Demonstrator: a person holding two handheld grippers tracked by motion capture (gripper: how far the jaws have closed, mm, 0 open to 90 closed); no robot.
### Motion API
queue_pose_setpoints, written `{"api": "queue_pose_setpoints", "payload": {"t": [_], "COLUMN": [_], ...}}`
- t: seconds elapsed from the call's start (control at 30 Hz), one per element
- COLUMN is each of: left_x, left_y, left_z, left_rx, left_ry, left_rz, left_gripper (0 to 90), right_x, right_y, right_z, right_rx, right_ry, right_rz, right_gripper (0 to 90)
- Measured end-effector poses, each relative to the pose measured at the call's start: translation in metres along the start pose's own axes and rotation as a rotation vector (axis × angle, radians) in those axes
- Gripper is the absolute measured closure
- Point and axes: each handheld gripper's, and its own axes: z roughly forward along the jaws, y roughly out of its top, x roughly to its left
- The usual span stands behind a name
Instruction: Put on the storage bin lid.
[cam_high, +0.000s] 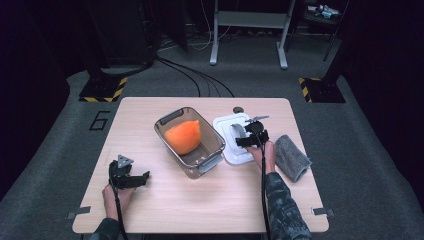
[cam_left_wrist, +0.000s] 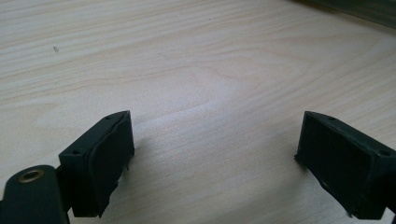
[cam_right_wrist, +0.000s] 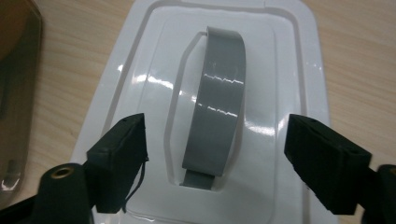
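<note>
- Right gripper (cam_high: 248, 141): hovers over the white lid (cam_high: 226, 131), held by the person's right hand (cam_high: 263, 152). Jaws stand apart, on either side of the lid's grey handle (cam_right_wrist: 219, 102); the pads are clear of it, nothing gripped.
- White lid: lies flat on the table (cam_high: 165, 200), toward the far right part, just beside the clear bin (cam_high: 212, 137); grey strap handle arches along its middle.
- Left gripper (cam_high: 131, 179): near the table's near left corner, jaws wide open over bare wood, holding nothing.
- Clear bin: mid-table, grey end handles, an orange cloth-like thing (cam_high: 183, 136) inside.
- Grey cloth (cam_high: 291, 156): folded, near the right edge.
</note>
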Motion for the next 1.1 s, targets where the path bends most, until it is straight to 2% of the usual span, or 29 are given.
{"api": "queue_pose_setpoints", "payload": {"t": [0.13, 0.43, 0.47, 0.6, 0.93, 1.1], "left_x": [0.000, -0.001, -0.002, -0.001, -0.001, -0.001], "left_y": [0.000, 0.000, 0.000, 0.000, 0.000, 0.000], "left_z": [0.000, -0.001, 0.001, 0.000, 0.000, 0.000], "left_rx": [-0.001, 0.006, -0.009, -0.003, -0.004, -0.005], "left_ry": [0.000, -0.002, 0.006, 0.004, 0.005, 0.005], "left_rz": [0.001, 0.005, 0.001, 0.004, 0.005, 0.006], "left_gripper": [10.7, 10.7, 10.7, 10.8, 10.8, 10.8], "right_x": [-0.002, 0.000, 0.001, 0.002, 0.002, 0.000], "right_y": [0.003, 0.007, 0.007, 0.006, 0.006, 0.008], "right_z": [0.008, 0.020, 0.021, 0.027, 0.025, 0.020], "right_rx": [0.007, 0.005, 0.011, 0.030, -0.015, -0.039], "right_ry": [0.021, -0.008, -0.011, -0.019, 0.008, 0.017], "right_rz": [0.048, 0.039, 0.036, 0.053, 0.098, 0.099], "right_gripper": [28.8, 51.2, 53.4, 62.3, 66.0, 66.3]}}
